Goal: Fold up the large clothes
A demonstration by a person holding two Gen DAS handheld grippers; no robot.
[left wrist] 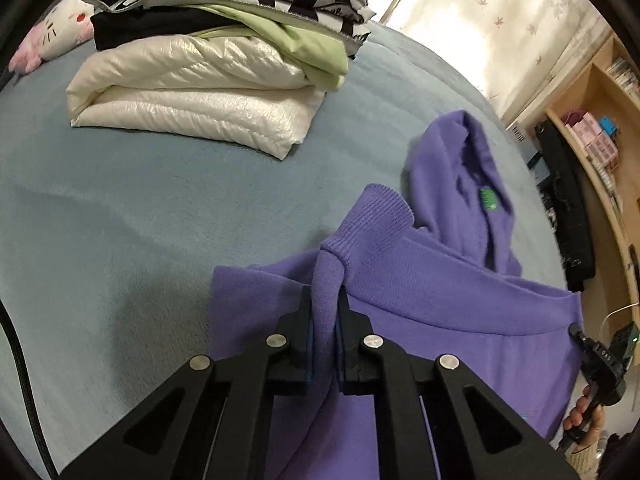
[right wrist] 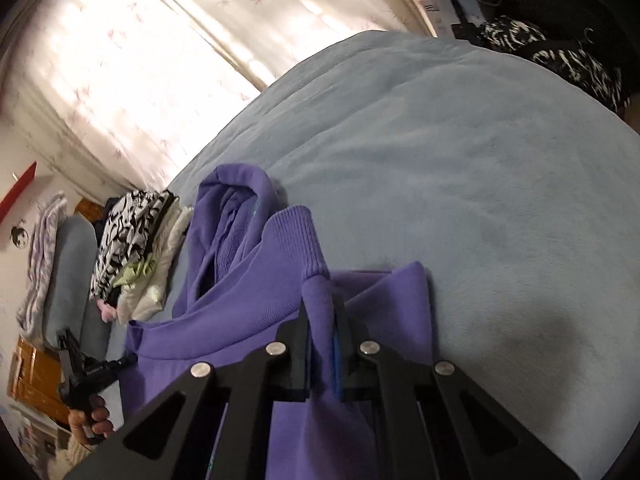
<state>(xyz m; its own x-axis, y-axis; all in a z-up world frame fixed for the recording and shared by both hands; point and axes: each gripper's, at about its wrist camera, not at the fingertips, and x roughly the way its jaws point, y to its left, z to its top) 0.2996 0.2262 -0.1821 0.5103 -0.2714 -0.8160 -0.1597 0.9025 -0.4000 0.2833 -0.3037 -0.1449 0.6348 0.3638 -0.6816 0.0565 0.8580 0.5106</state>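
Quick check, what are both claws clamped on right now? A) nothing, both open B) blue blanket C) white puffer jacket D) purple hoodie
D: the left claw and the right claw each pinch a fold of the purple hoodie, which lies on the blue bedcover.

The right gripper [right wrist: 323,304] pinches a fold of a purple hoodie [right wrist: 240,320] spread on a pale blue bed [right wrist: 460,160]. Beyond its hood, folded clothes [right wrist: 132,248] sit stacked; the left gripper [right wrist: 70,346] appears at the hoodie's far edge.
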